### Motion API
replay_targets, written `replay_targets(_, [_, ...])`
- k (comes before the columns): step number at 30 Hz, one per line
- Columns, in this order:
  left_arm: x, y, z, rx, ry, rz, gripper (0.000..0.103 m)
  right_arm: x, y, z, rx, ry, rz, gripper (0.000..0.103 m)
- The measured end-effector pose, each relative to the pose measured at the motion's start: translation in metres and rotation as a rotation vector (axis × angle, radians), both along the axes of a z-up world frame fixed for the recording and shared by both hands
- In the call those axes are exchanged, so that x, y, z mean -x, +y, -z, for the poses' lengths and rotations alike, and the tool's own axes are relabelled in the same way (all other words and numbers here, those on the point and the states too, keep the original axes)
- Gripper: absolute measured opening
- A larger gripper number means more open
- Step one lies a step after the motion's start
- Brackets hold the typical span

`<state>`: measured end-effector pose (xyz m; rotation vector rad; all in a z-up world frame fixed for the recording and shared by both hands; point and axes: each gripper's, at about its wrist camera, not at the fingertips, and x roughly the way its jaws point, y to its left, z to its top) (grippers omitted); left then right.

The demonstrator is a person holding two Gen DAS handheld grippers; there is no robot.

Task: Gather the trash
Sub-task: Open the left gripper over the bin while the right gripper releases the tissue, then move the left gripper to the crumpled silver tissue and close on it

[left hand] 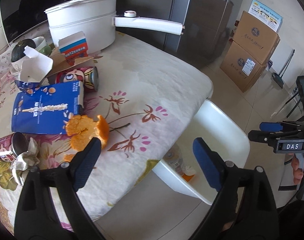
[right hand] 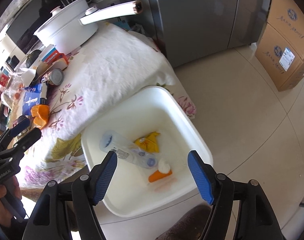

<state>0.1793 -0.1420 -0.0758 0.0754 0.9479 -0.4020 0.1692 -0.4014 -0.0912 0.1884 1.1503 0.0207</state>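
Observation:
My left gripper [left hand: 147, 146] is open above the table's near edge, its left finger just beside an orange peel [left hand: 88, 131] that lies on the floral cloth. A blue snack box [left hand: 45, 108], a cartoon can [left hand: 86, 78], a small red can [left hand: 9, 146], crumpled paper [left hand: 25, 160] and opened cartons [left hand: 71, 50] lie further left. My right gripper [right hand: 152, 156] is open and empty above the white bin [right hand: 202, 146] on the floor, which holds a clear plastic bottle [right hand: 128, 150], a yellow wrapper [right hand: 150, 141], an orange piece and white tissue. The right gripper also shows in the left wrist view [left hand: 272, 128].
A white pot [left hand: 82, 26] with a long handle stands at the table's back. A grey fridge [left hand: 202, 20] is behind the table. Stacked cardboard boxes [left hand: 250, 50] stand on the tiled floor at the right. The bin [left hand: 222, 136] sits by the table's corner.

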Motion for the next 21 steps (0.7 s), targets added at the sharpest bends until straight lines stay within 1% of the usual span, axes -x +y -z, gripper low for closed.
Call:
replay_targets(5, [0.002, 0.03, -0.002, -0.017, 0.005, -0.05, 0.094, -0.004, 0.015, -0.003, 0.002, -0.001, -0.01, 0.078])
replay_targets(9, [0.002, 0.057, -0.002, -0.004, 0.031, -0.097, 0.096, -0.008, 0.028, -0.007, 0.009, -0.007, -0.019, 0.081])
replay_targets(15, [0.002, 0.096, -0.005, -0.015, 0.046, -0.171, 0.101, -0.016, 0.058, -0.015, 0.023, -0.022, -0.046, 0.083])
replay_targets(21, [0.0, 0.133, -0.004, -0.02, 0.081, -0.267, 0.102, -0.027, 0.096, -0.017, 0.034, -0.026, -0.096, 0.084])
